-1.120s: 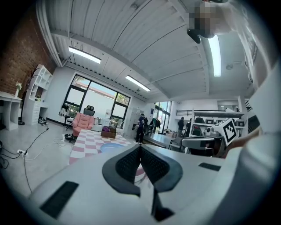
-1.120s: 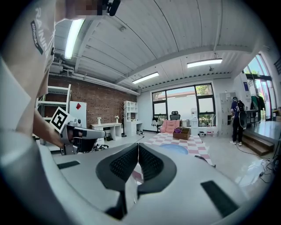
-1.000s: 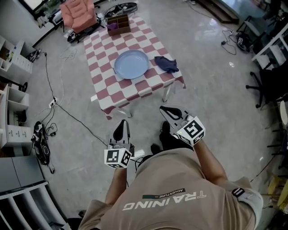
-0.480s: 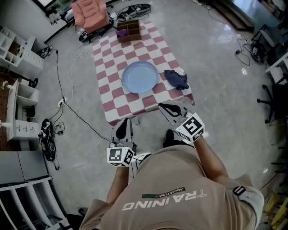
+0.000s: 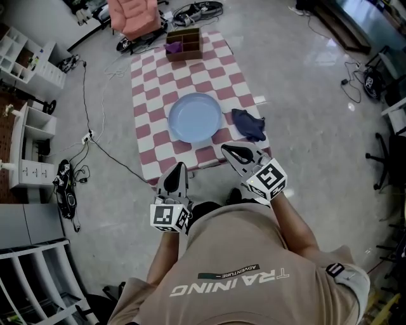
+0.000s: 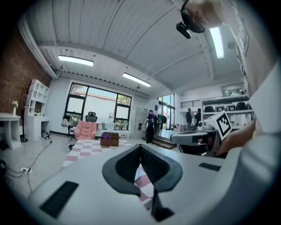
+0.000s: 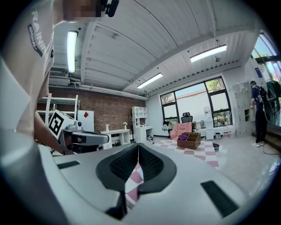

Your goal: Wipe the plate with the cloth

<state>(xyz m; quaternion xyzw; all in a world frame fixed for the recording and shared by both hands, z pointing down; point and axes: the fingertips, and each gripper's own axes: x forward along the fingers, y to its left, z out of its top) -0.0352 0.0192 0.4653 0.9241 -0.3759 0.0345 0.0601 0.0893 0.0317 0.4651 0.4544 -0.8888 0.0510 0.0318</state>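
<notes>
A pale blue plate [image 5: 195, 117] lies in the middle of a low table with a red-and-white checked cloth [image 5: 152, 82]. A dark blue cloth [image 5: 248, 124] lies crumpled to the plate's right, near the table's edge. My left gripper [image 5: 177, 169] hovers just off the table's near edge, shut and empty. My right gripper [image 5: 229, 150] hangs over the near right corner, below the cloth, also shut with nothing in it. In the left gripper view the jaws [image 6: 140, 149] meet at the tip; in the right gripper view the jaws [image 7: 138, 148] do too.
A brown wooden box [image 5: 183, 43] with purple contents sits at the table's far end. A pink chair [image 5: 132, 14] stands beyond it. Cables [image 5: 101, 136] run over the floor at the left, next to white shelves [image 5: 28, 63]. People stand far off in the left gripper view.
I have walked up to the table: it has come nearer in the head view, and both grippers now reach its near edge. Both stay shut.
</notes>
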